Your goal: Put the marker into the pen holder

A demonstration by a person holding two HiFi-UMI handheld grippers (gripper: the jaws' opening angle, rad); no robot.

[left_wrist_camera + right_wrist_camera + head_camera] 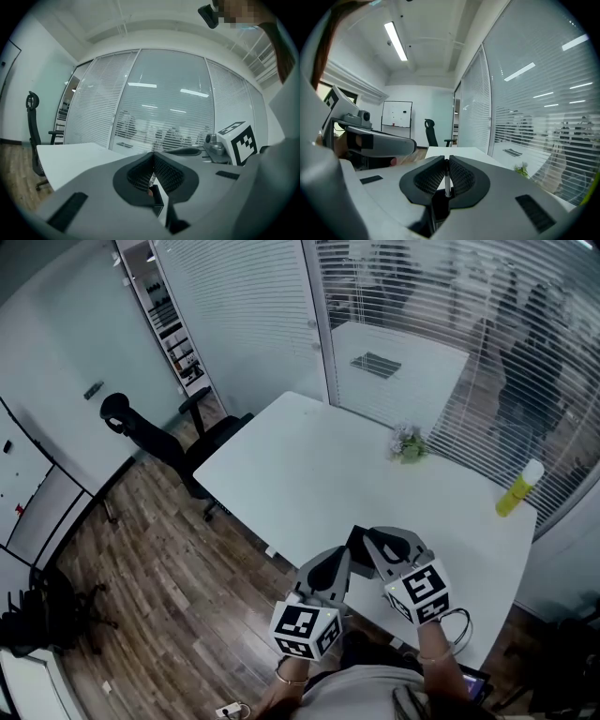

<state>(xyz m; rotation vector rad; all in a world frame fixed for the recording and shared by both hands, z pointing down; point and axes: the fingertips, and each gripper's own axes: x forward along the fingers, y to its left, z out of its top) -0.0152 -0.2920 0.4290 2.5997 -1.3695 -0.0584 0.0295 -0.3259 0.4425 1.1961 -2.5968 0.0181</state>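
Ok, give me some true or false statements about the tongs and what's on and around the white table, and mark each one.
1. The right gripper has its tongs closed on a thin marker. True.
2. The yellow bottle stands in the middle of the table. False: it stands at the far right edge, by the blinds.
3. A black office chair sits by the table's left side. True.
4. The small plant is on the wooden floor. False: it sits on the table, toward the far side.
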